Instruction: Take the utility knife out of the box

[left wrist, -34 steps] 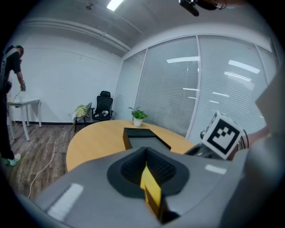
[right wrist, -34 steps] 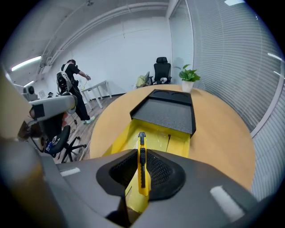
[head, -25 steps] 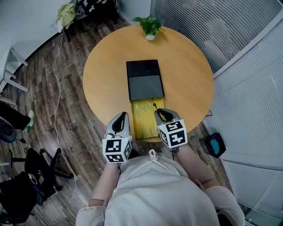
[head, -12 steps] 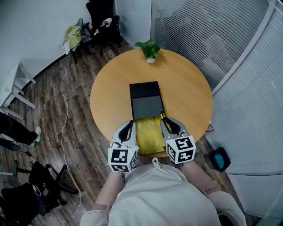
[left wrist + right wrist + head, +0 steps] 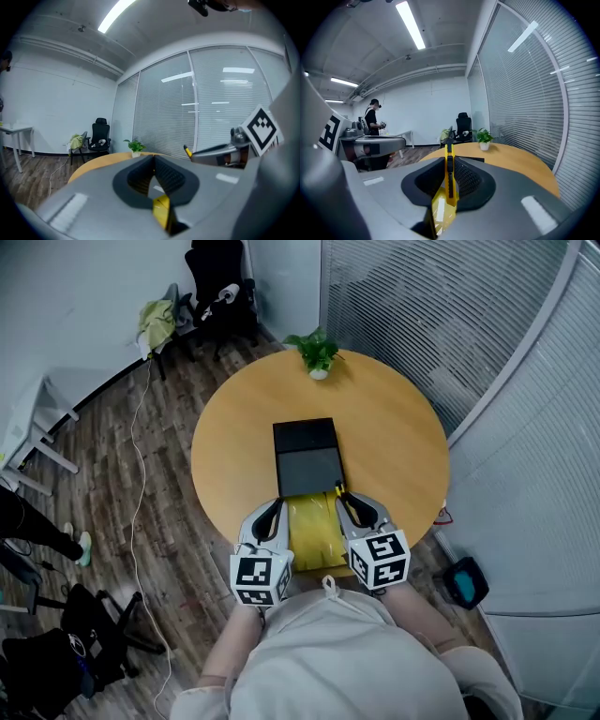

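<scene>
A black box (image 5: 305,434) lies open in the middle of the round wooden table (image 5: 394,427), with a yellow package (image 5: 314,532) at its near end. My right gripper (image 5: 343,500) (image 5: 449,161) is shut on the yellow and black utility knife (image 5: 449,169), held above the table. The knife's tip (image 5: 337,491) sticks out past the jaws, toward the box. My left gripper (image 5: 274,506) (image 5: 153,159) hovers at the package's left edge. Its jaws meet at the tips with nothing between them. The left gripper view also shows the knife tip (image 5: 187,151).
A small potted plant (image 5: 318,352) stands at the table's far edge. On the wooden floor are a black office chair (image 5: 220,287), a white cable (image 5: 136,465) at left and a teal object (image 5: 461,579) at right. A glass wall with blinds (image 5: 487,324) curves round the right side.
Both grippers have risen from beside the yellow package, the right one still gripping the knife. They have barely shifted since the middle frame.
</scene>
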